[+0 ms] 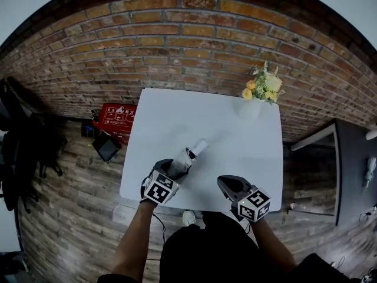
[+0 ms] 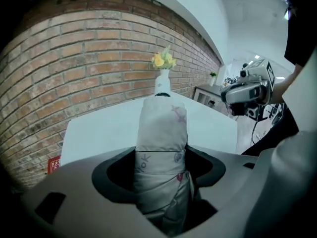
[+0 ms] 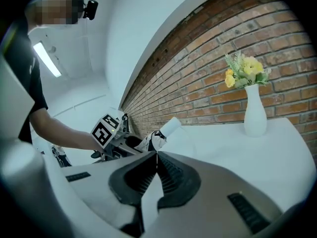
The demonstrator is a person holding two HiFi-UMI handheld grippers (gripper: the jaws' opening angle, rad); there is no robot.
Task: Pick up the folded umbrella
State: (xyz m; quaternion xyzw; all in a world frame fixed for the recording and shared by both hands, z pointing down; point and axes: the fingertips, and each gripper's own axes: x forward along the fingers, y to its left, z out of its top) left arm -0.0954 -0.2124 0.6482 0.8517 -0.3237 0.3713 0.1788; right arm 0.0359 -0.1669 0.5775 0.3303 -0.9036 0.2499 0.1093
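As held at this moment, folded umbrella (image 2: 161,133): clamped in left tool, pale grey fabric with small pink marks and a thin band round the middle; sticks out past the jaws toward brick wall (image 1: 177,40).
Left tool (image 1: 177,170): jaws pressed against both sides of folded umbrella; sits over near-left part of tabletop (image 1: 235,140).
Umbrella attitude: in right gripper view, white capped end tilts upward, clear of tabletop; near end sunk between jaws, contact with tabletop not determinable.
Right tool (image 3: 157,165): jaws together, meeting along a thin line, nothing between; hovers over near-right edge of tabletop, apart from left tool and not touching folded umbrella.
Tabletop: white, rectangular, far edge close to brick wall.
Far-right corner: white vase (image 1: 250,108) upright, holding yellow flowers (image 1: 263,87); well apart from both tools.
Floor (image 1: 70,217): wood planks; red box (image 1: 118,118) lies left of tabletop, near the wall.
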